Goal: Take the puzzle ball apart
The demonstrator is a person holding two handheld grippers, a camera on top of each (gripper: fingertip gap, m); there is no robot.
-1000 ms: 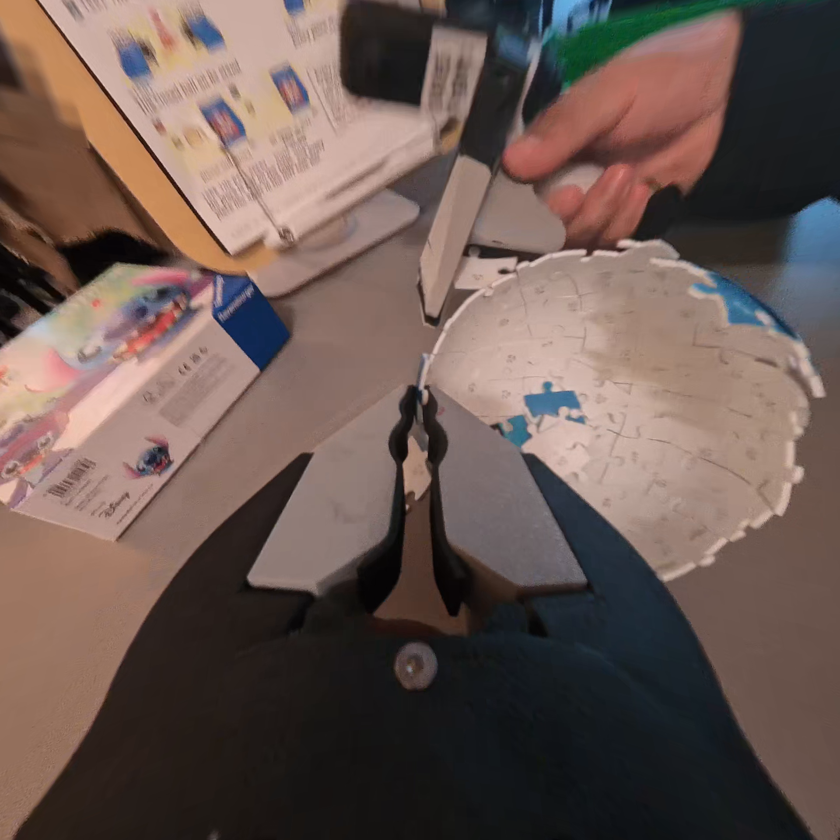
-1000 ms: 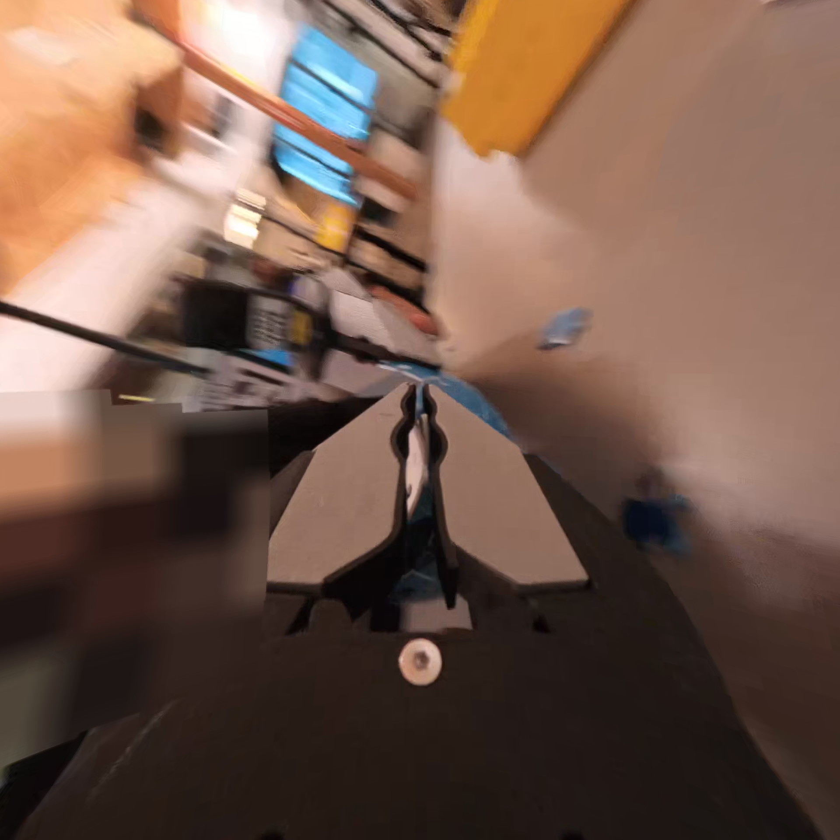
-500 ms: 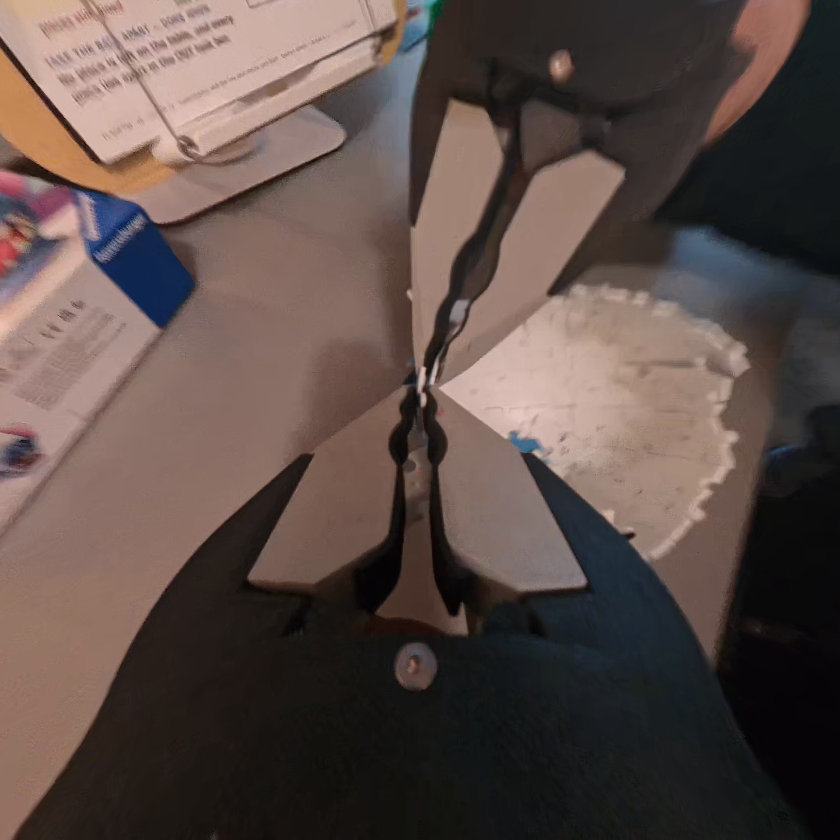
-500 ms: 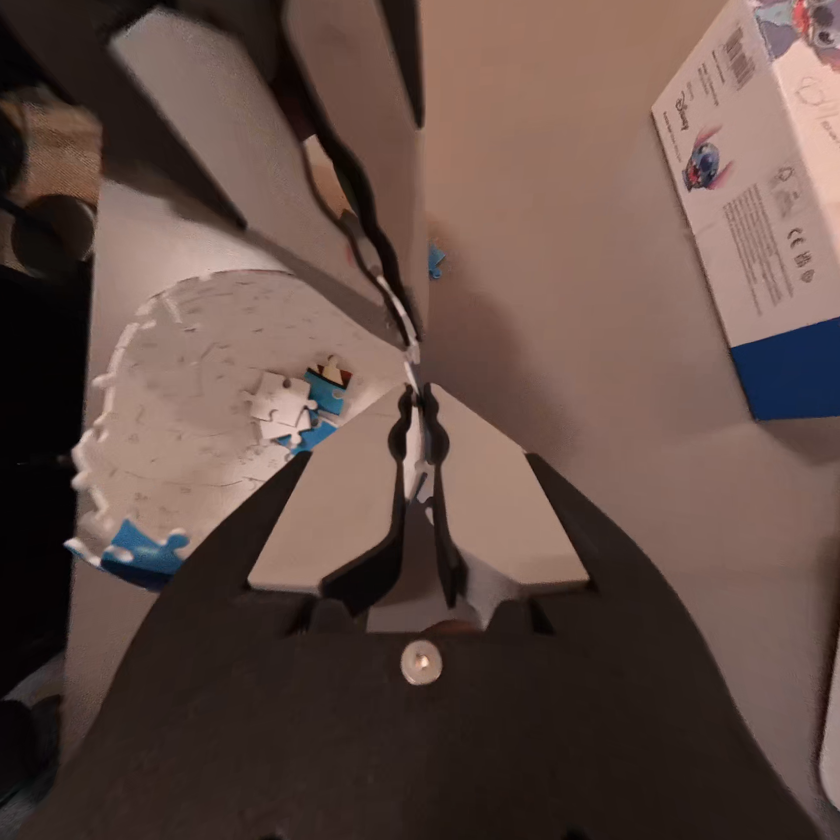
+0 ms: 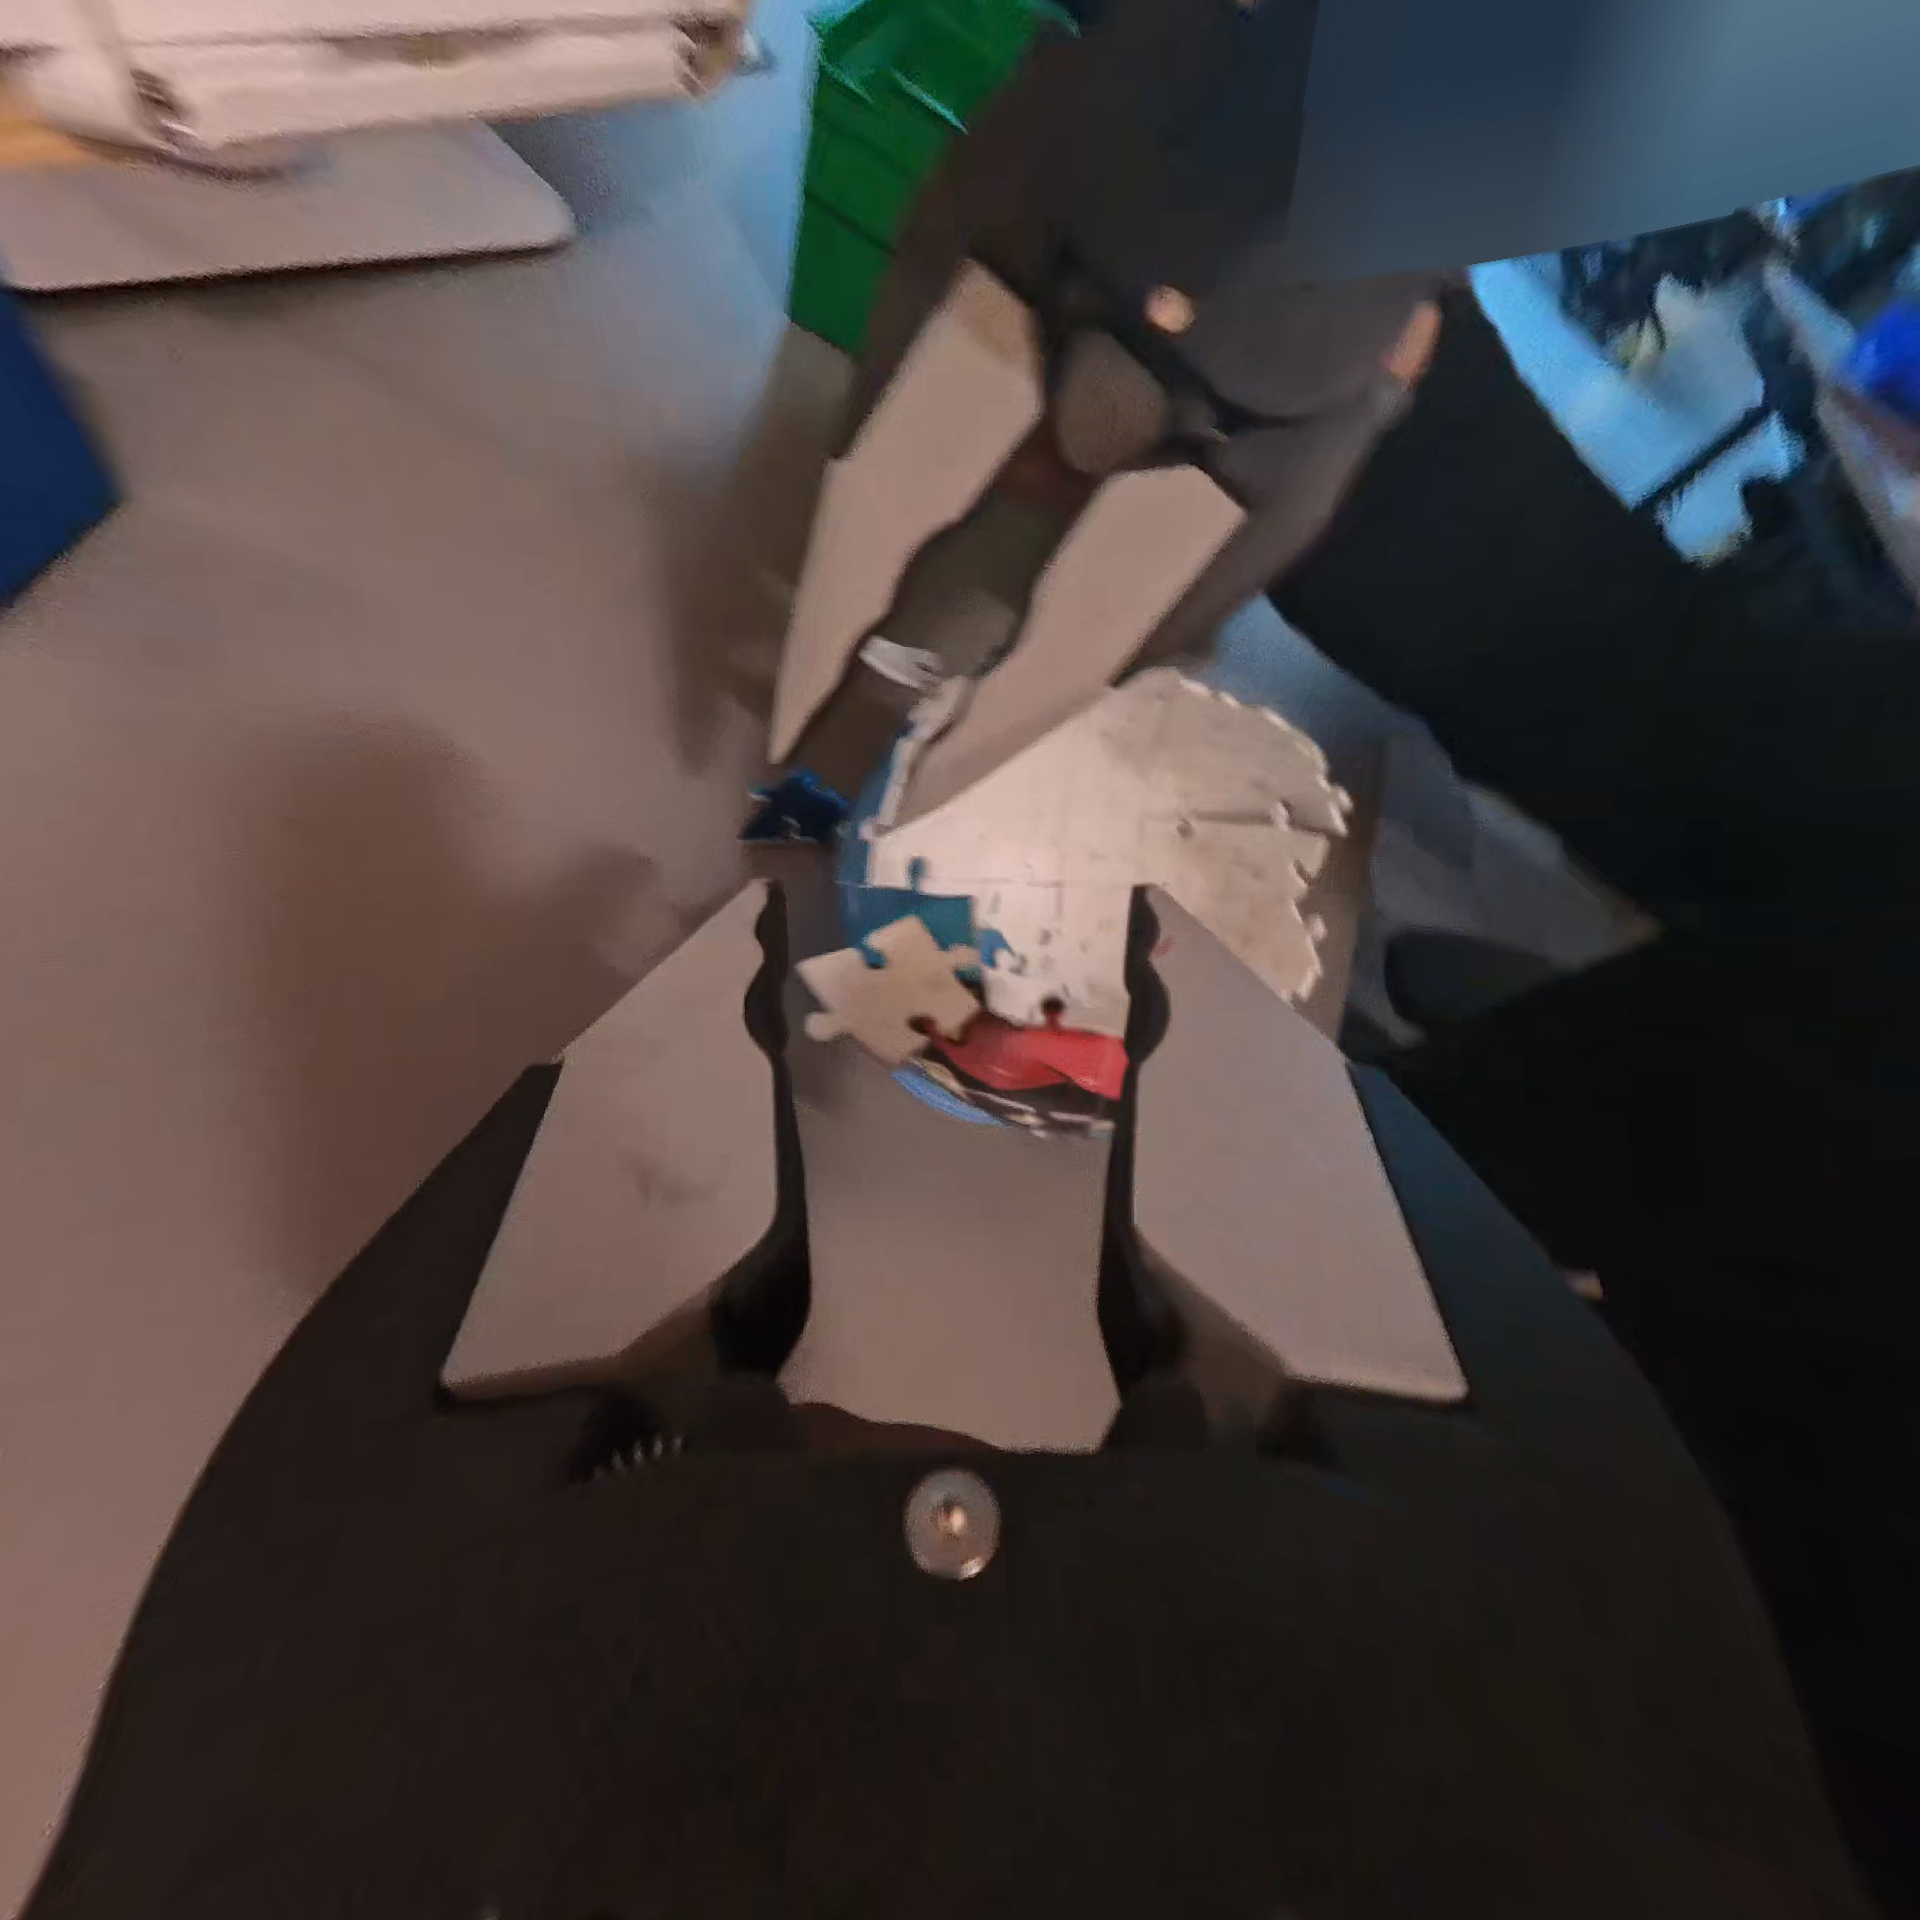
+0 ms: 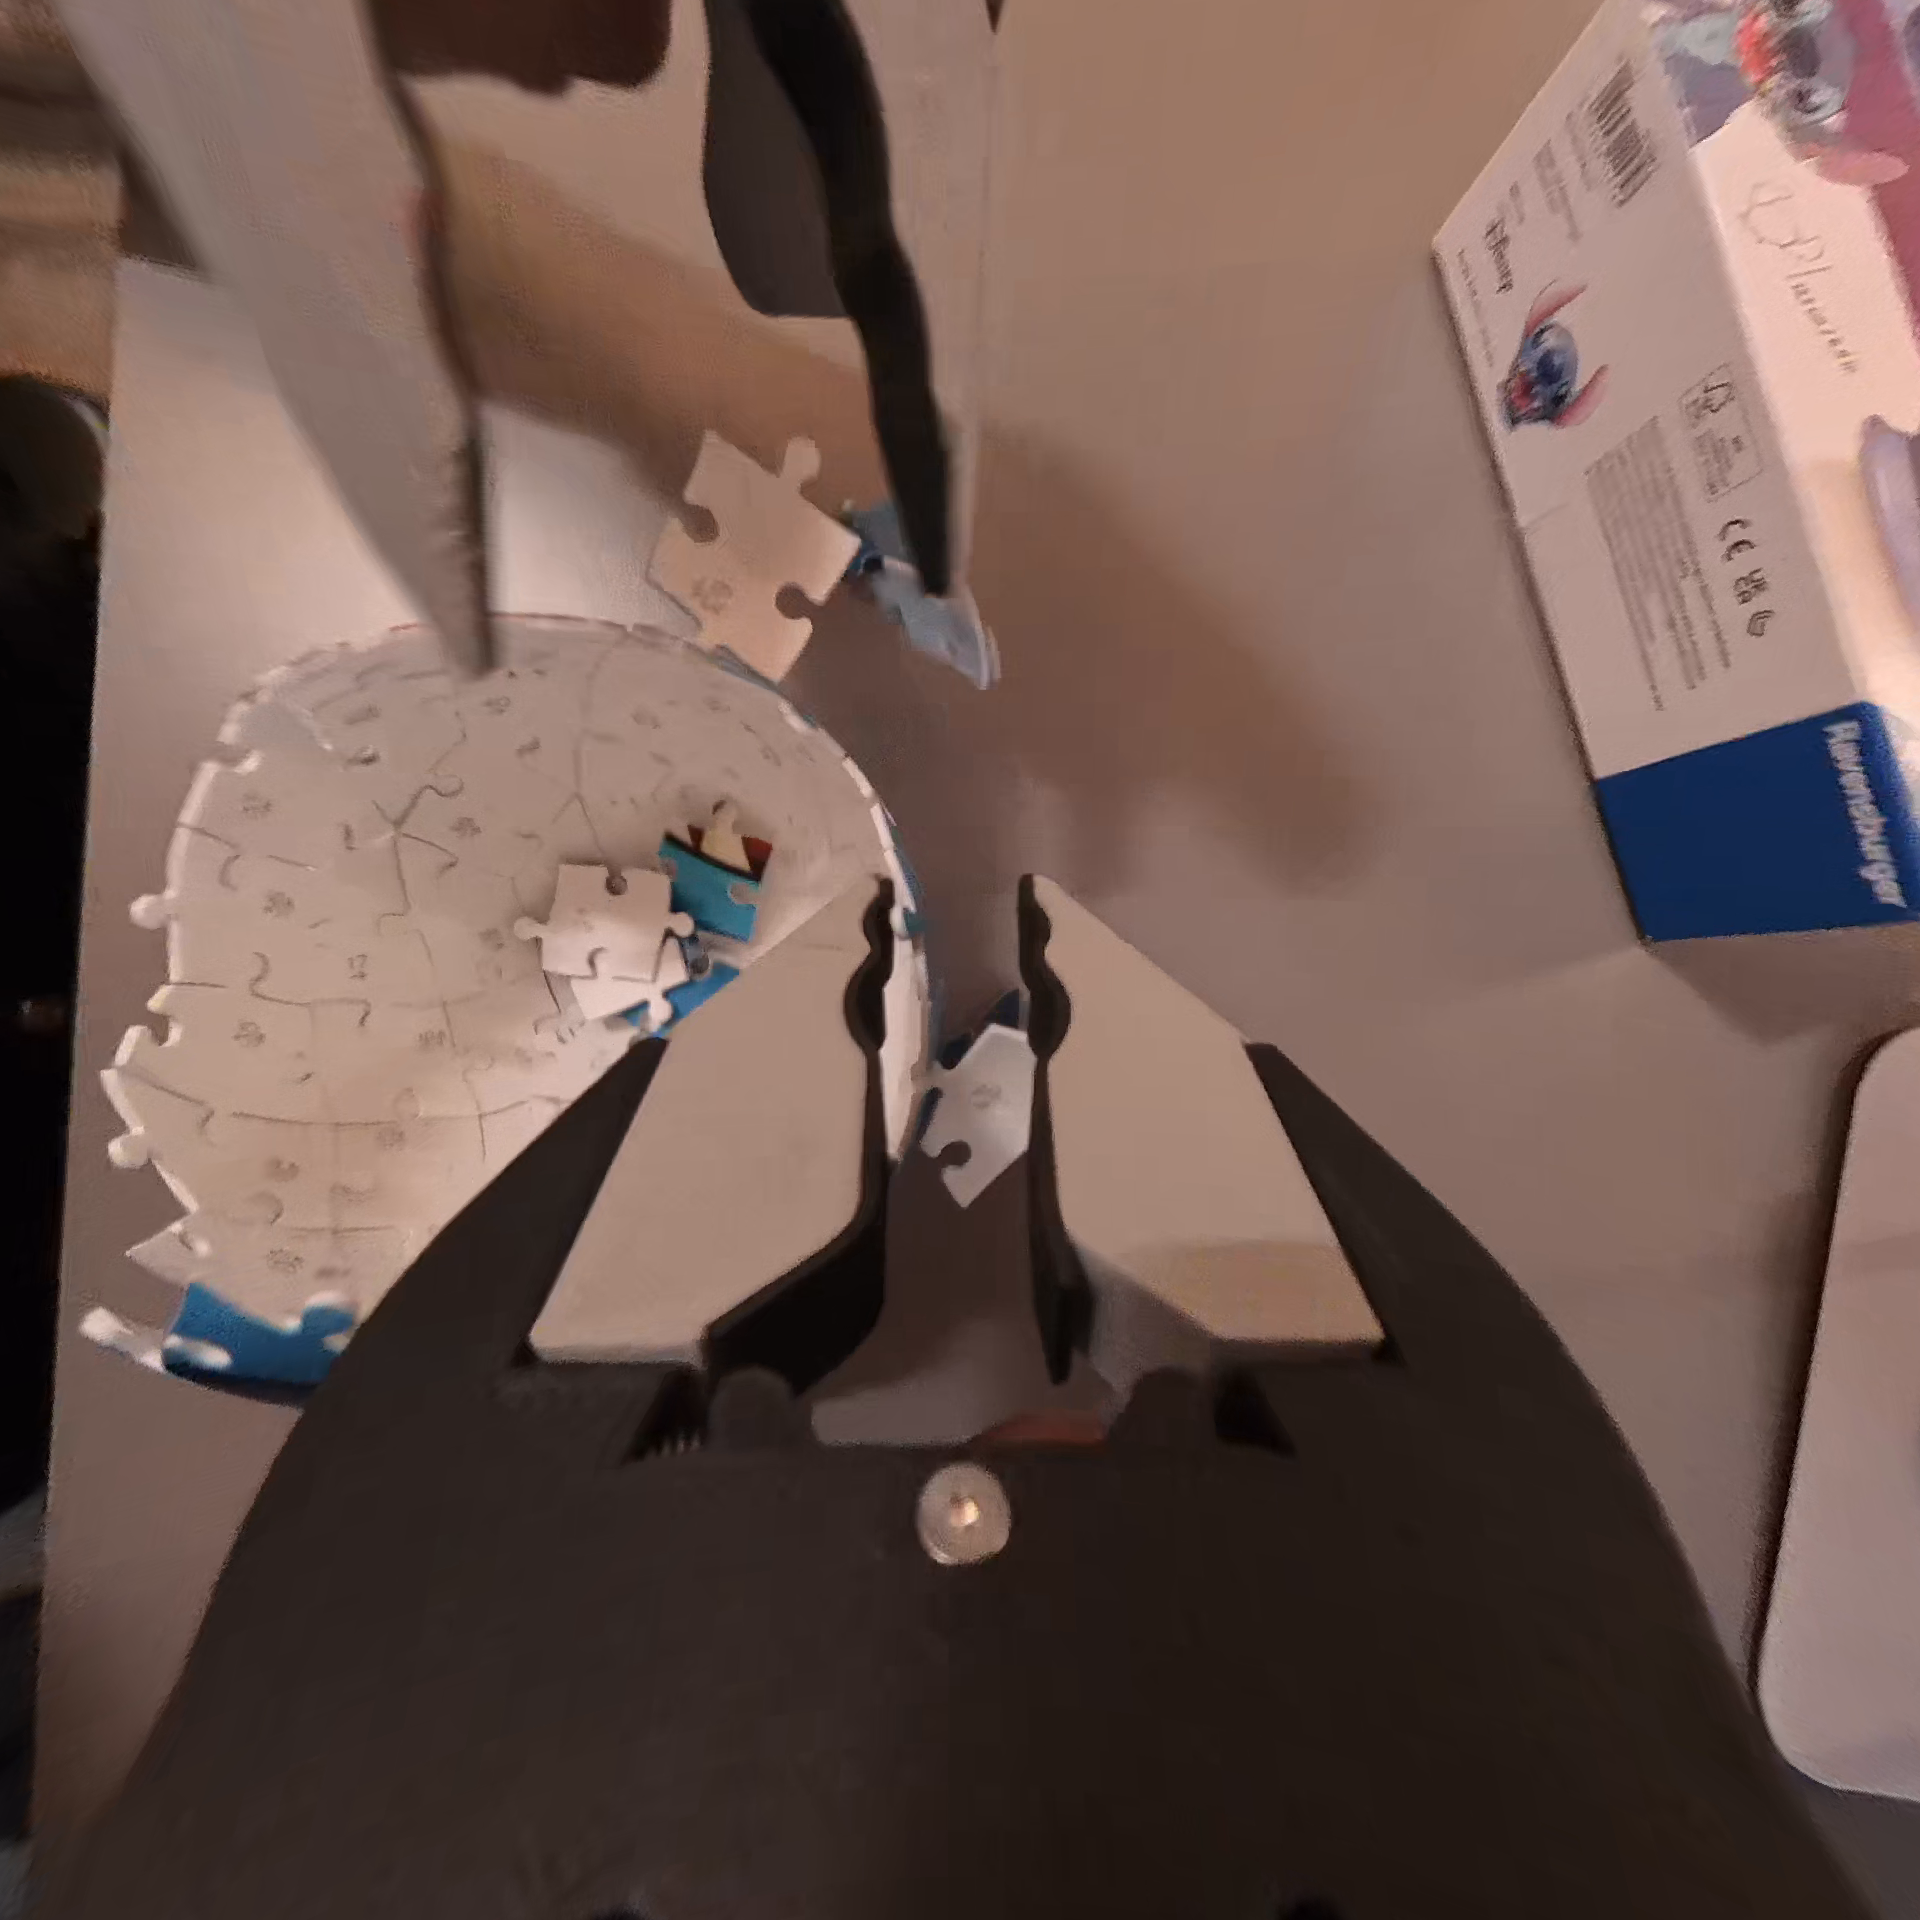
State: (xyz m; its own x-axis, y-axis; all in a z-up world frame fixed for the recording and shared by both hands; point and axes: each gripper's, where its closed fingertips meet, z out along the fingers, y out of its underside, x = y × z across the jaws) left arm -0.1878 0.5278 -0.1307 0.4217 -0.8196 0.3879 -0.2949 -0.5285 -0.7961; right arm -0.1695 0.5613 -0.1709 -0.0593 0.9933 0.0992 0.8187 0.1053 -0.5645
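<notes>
Your left gripper (image 5: 951,914) hangs with its jaws spread wide over the near rim of the half-built puzzle globe (image 5: 1143,810), whose white inside faces you. A loose white puzzle piece (image 5: 894,987) shows between your fingertips, touching neither. Opposite, your right gripper (image 5: 862,748) points down at the globe's far rim, jaws parted. A dark blue piece (image 5: 790,816) lies on the grey table (image 5: 364,675) just beside the globe.

Left gripper (image 5: 951,914) spread wide, pads gripping nothing, right gripper (image 6: 951,904) part open, pads clear of anything, the two tilted tip toward tip, close together.
</notes>
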